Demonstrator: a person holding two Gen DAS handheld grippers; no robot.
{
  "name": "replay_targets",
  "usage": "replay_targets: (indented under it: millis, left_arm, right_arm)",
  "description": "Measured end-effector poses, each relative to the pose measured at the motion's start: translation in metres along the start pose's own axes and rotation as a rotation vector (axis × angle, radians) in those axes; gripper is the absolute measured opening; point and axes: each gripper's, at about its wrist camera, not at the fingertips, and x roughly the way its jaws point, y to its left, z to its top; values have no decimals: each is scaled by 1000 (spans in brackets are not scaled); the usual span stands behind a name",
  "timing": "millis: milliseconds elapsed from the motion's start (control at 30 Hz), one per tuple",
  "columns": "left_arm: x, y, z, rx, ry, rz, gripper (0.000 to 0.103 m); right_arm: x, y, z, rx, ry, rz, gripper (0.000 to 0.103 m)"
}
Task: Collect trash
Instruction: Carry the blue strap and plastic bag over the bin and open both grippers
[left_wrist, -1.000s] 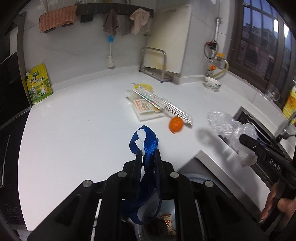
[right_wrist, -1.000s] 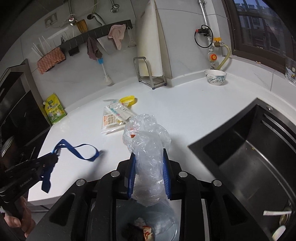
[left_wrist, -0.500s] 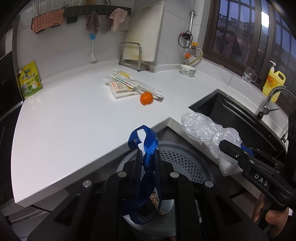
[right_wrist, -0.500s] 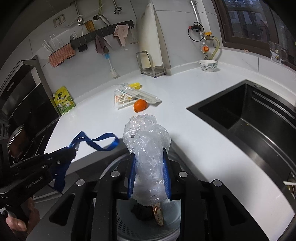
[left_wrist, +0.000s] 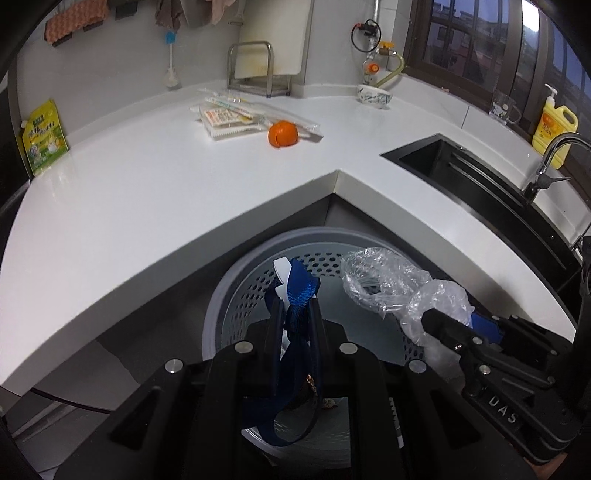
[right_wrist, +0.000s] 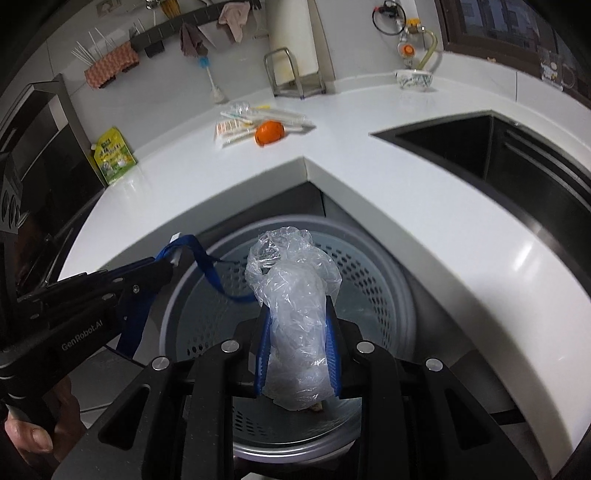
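Note:
My left gripper (left_wrist: 295, 314) is shut on a blue lanyard strap (left_wrist: 300, 291) with a white tag; its loop hangs down over the grey perforated trash bin (left_wrist: 236, 284). My right gripper (right_wrist: 297, 332) is shut on a crumpled clear plastic bag (right_wrist: 291, 291), also above the bin (right_wrist: 373, 258). In the left wrist view the bag (left_wrist: 384, 280) and right gripper (left_wrist: 439, 325) sit to the right of the strap. In the right wrist view the left gripper (right_wrist: 166, 269) holds the strap (right_wrist: 207, 269) at the bin's left rim. Some scraps lie at the bin's bottom.
The bin stands below the inner corner of the white counter (left_wrist: 147, 177). On the counter lie an orange (left_wrist: 282, 133), flat plastic packets (left_wrist: 229, 118), a green pouch (left_wrist: 42, 136) and a bowl (left_wrist: 375, 96). A black sink (right_wrist: 498, 147) is at the right.
Both grippers have come down and back from over the counter to just above the bin. The strap and the plastic bag stay gripped as before.

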Motion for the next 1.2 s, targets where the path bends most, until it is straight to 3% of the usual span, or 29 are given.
replay_targets:
  millis: [367, 467, 500, 533, 567, 633, 667, 1200]
  left_arm:
    - [30, 7, -5, -9, 67, -1, 14]
    - [32, 9, -6, -6, 75, 12, 16]
    - [32, 10, -7, -4, 75, 18, 17]
    - [33, 10, -7, -1, 75, 30, 24]
    - [32, 11, -8, 2, 73, 37, 29]
    - [30, 13, -8, 3, 61, 50, 58]
    - [29, 14, -9, 2, 51, 55, 62]
    - [18, 24, -7, -15, 37, 88, 67]
  right_arm:
    - [37, -8, -8, 12, 69, -13, 25]
    - [39, -11, -10, 16, 72, -17, 31]
    - [38, -12, -10, 19, 70, -17, 38]
    - [38, -13, -10, 21, 67, -18, 47]
    - [36, -13, -10, 23, 60, -21, 49]
    - [32, -14, -9, 22, 50, -27, 50]
    - [32, -14, -9, 22, 47, -30, 51]
    - [19, -12, -8, 27, 22, -2, 52]
